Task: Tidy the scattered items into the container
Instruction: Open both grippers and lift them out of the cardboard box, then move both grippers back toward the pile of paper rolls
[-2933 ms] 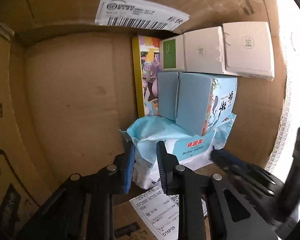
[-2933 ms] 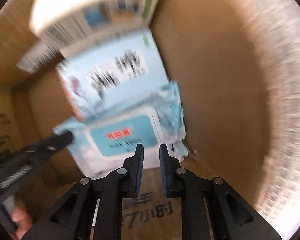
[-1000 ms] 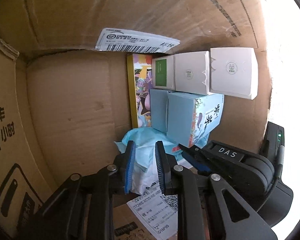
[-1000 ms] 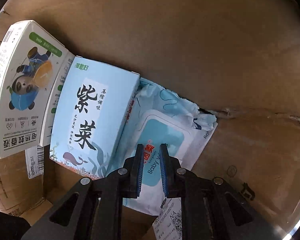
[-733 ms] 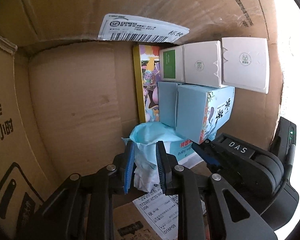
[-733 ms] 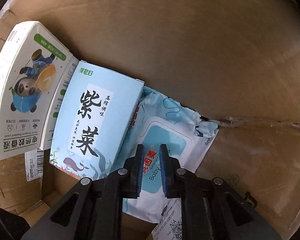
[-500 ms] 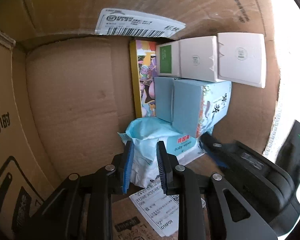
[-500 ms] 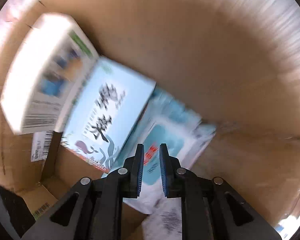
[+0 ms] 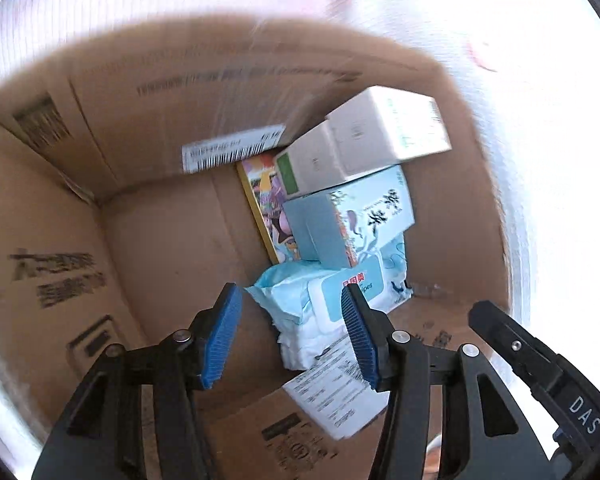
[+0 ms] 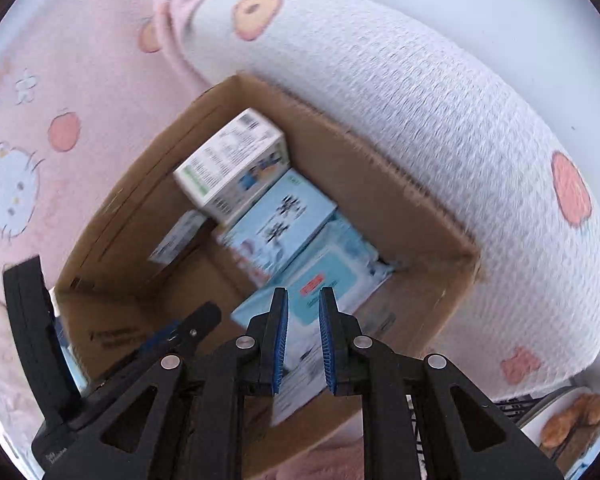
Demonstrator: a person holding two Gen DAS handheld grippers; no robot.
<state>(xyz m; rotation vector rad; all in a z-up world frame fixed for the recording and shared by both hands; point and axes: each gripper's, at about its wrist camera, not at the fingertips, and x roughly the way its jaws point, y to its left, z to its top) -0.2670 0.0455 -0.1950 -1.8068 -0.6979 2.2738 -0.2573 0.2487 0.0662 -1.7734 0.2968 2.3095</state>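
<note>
Inside cardboard box point(image 9: 160, 216), wipes pack point(image 9: 336, 296) lying free, left gripper point(image 9: 290, 338) opening, empty, right gripper point(image 10: 303, 344) closed, empty

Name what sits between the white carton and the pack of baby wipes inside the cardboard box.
The light blue box lies between the white carton and the wipes pack, clearest in the left wrist view.

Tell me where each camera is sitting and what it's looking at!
Left wrist: sits on the left hand-held gripper, looking down into the cardboard box; its jaws are opening with nothing between them, and the right one pokes in at the right.
Right wrist: sits on the right hand-held gripper, above the box, looking down; its jaws are shut and empty.
Both see the baby wipes pack, blue box and white box.
</note>
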